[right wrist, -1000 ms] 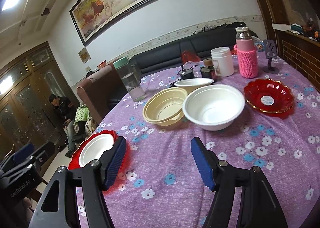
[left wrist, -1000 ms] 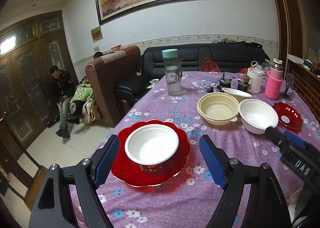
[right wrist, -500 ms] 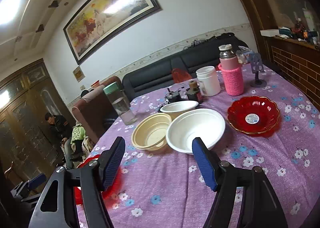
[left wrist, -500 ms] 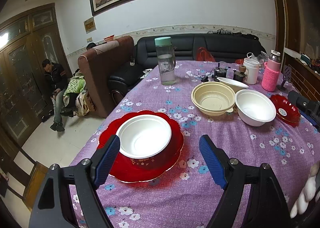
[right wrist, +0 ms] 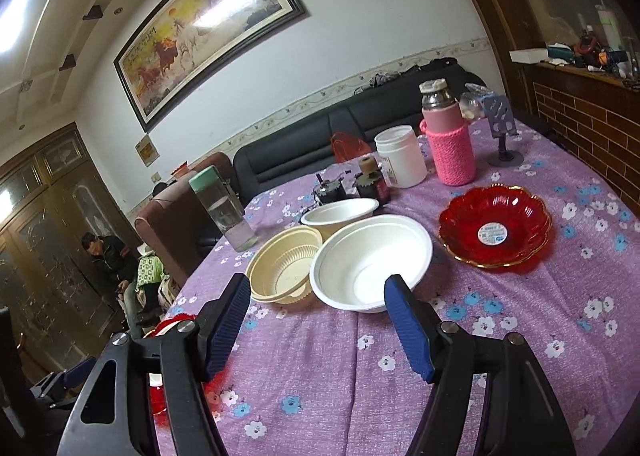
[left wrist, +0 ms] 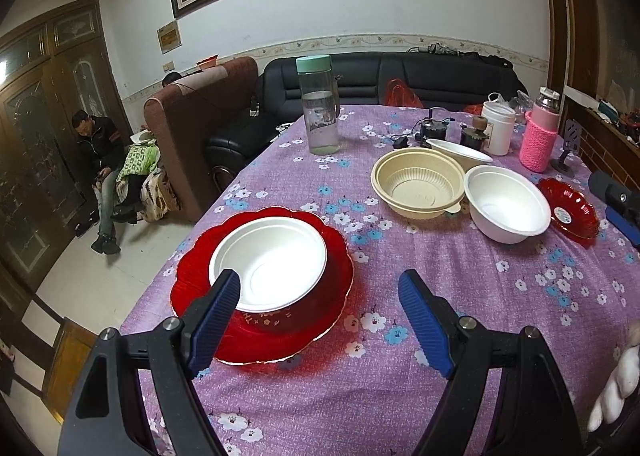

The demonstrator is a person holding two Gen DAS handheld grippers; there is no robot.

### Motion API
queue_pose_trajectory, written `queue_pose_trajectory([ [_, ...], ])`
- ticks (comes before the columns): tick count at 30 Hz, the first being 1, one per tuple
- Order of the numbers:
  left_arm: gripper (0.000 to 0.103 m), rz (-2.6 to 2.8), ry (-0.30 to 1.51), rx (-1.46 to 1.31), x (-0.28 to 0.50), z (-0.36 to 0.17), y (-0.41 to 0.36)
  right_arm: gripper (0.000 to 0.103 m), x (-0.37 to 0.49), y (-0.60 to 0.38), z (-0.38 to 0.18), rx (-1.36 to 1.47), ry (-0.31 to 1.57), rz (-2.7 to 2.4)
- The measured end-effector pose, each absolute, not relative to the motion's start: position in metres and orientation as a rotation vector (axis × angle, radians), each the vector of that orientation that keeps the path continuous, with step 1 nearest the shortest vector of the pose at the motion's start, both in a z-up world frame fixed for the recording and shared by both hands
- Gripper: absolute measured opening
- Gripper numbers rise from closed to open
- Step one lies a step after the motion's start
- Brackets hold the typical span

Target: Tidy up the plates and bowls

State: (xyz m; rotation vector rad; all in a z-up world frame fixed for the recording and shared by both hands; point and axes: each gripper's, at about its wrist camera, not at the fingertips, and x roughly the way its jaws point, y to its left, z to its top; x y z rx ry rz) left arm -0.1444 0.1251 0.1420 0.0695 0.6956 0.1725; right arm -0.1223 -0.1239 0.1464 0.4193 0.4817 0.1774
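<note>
Both claws are spread apart and hold nothing: our left gripper (left wrist: pixel 320 320) hangs low over the purple flowered tablecloth (left wrist: pixel 460 296), beside the stack at the near edge, and our right gripper (right wrist: pixel 318 322) faces the group of loose bowls. A white foam bowl (left wrist: pixel 272 260) sits inside a red dish, which stands on the large red scalloped plate (left wrist: pixel 340 296); we judge this is the collecting pile. Well apart lie the big white bowl (right wrist: pixel 372 260), touching the beige ribbed bowl (right wrist: pixel 284 268), with a smaller white bowl (right wrist: pixel 340 212) behind. The small red plate (right wrist: pixel 496 232) stands alone. We think the big white bowl is next, because the right fingers frame it.
</note>
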Motion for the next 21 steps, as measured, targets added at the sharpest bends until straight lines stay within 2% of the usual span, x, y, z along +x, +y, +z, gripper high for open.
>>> queue_pose_trajectory([
  [7,0.081,0.056,0.672,-0.018,-0.167,0.176,0.136,0.074,-0.153,-0.129,0.205,0.372,0.381,0.193],
  [14,0.081,-0.019,0.598,-0.089,-0.183,0.274,0.177,0.074,-0.172,-0.15,0.336,0.343,0.253,0.24],
  [18,0.092,0.023,0.542,-0.065,-0.175,0.331,0.195,0.083,-0.16,-0.147,0.404,0.278,0.225,0.249],
  [21,0.097,0.073,0.506,-0.075,-0.159,0.351,0.207,0.089,-0.139,-0.138,0.418,0.238,0.252,0.252],
])
